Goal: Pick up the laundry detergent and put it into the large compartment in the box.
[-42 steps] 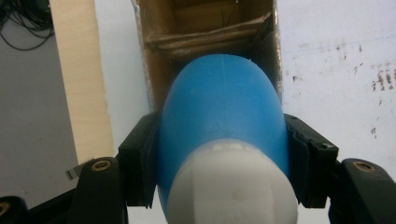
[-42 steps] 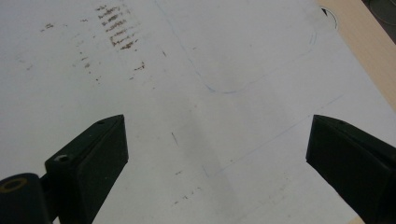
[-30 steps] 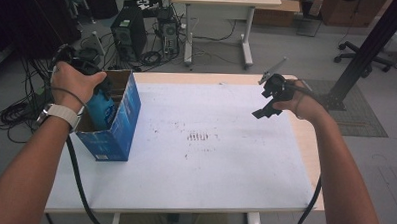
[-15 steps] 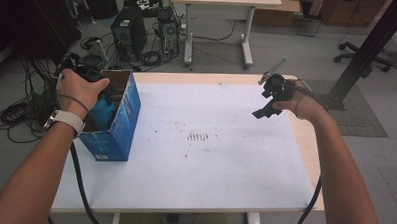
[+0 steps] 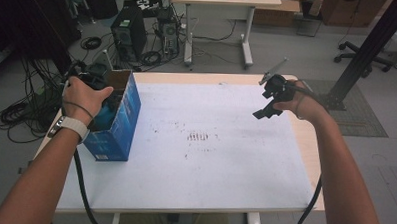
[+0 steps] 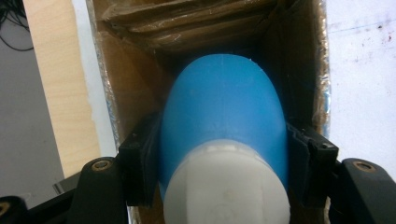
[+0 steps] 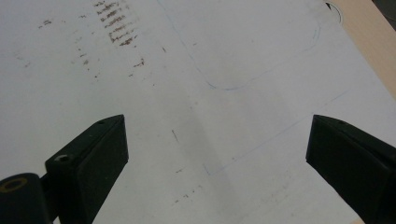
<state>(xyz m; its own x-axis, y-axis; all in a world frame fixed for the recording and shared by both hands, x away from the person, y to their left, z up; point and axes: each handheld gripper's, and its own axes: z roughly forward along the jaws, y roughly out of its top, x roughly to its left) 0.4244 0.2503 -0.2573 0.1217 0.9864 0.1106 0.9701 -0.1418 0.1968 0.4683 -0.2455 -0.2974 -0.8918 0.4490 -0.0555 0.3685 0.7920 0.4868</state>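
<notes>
A blue cardboard box (image 5: 117,126) stands open-topped at the left of the table. My left gripper (image 6: 224,154) reaches down into the box (image 6: 116,84) and is shut on a blue bottle (image 6: 223,116) with a white cap (image 6: 229,186), its pads pressed on both sides. From above, a hand covers that gripper (image 5: 95,83) at the box mouth, with a bit of blue bottle (image 5: 106,116) showing. My right gripper (image 5: 262,110) hovers over the table's right part; its jaws (image 7: 215,154) stand wide open with nothing between them.
The white table sheet (image 5: 210,142) bears brown smudges (image 5: 198,137) near its middle and thin pen lines (image 7: 243,84). Behind the table stand a computer tower (image 5: 129,37), cables on the floor (image 5: 21,111) and another desk. A black post (image 5: 369,48) rises at the right.
The left hand has sunk lower into the box with the bottle. The right hand has kept still.
</notes>
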